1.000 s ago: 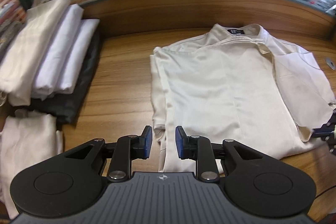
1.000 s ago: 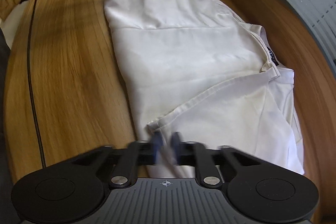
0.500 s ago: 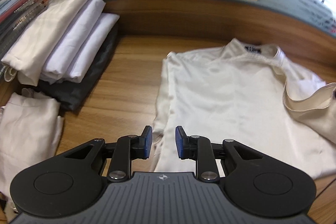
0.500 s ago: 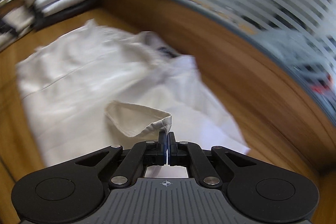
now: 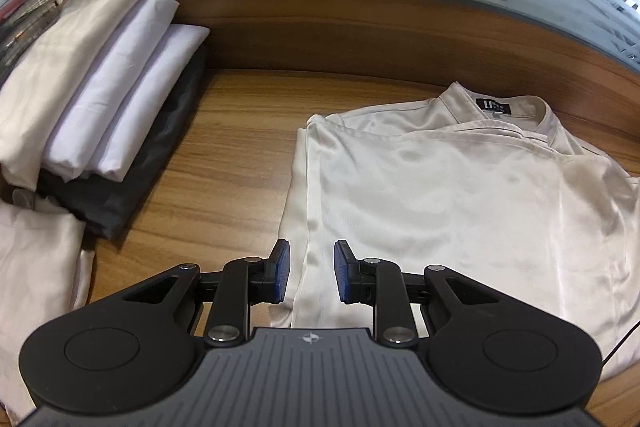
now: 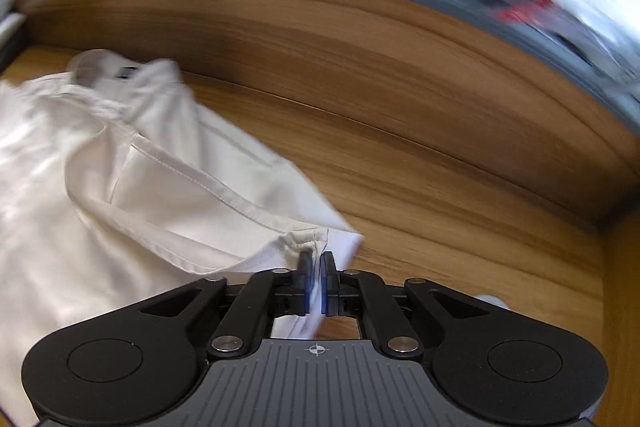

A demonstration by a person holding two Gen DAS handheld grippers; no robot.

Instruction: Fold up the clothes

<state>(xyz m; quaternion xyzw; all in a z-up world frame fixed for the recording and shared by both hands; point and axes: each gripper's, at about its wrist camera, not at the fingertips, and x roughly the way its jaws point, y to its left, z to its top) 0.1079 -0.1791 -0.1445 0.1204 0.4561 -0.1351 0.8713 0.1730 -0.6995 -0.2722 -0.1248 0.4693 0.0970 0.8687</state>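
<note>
A cream shirt point(image 5: 460, 203) is spread flat on the wooden worktop point(image 5: 240, 155), collar toward the back edge. Its sleeve hem point(image 6: 308, 239) is pinched in the right gripper point(image 6: 316, 283) (jaws nearly closed). The left gripper point(image 5: 310, 277) is held with jaws apart over the shirt's left edge.

The left gripper point(image 5: 308, 273) has a black plastic body with a dark grey ribbed plate in the middle, marked near its far edge with a small white cross-in-circle sign. On either side sits a rounded black lobe with a shallow circular disc pressed into it. Two black link arms run forward from silver round-headed screws, with smaller silver screws at the outer joints. Each finger ends in a flat blue pad point(image 5: 282, 269). The right gripper point(image 6: 317, 281) is built the same way: black lobes, grey ribbed plate with the same white sign, silver screws, blue-faced fingers point(image 6: 306, 283).
</note>
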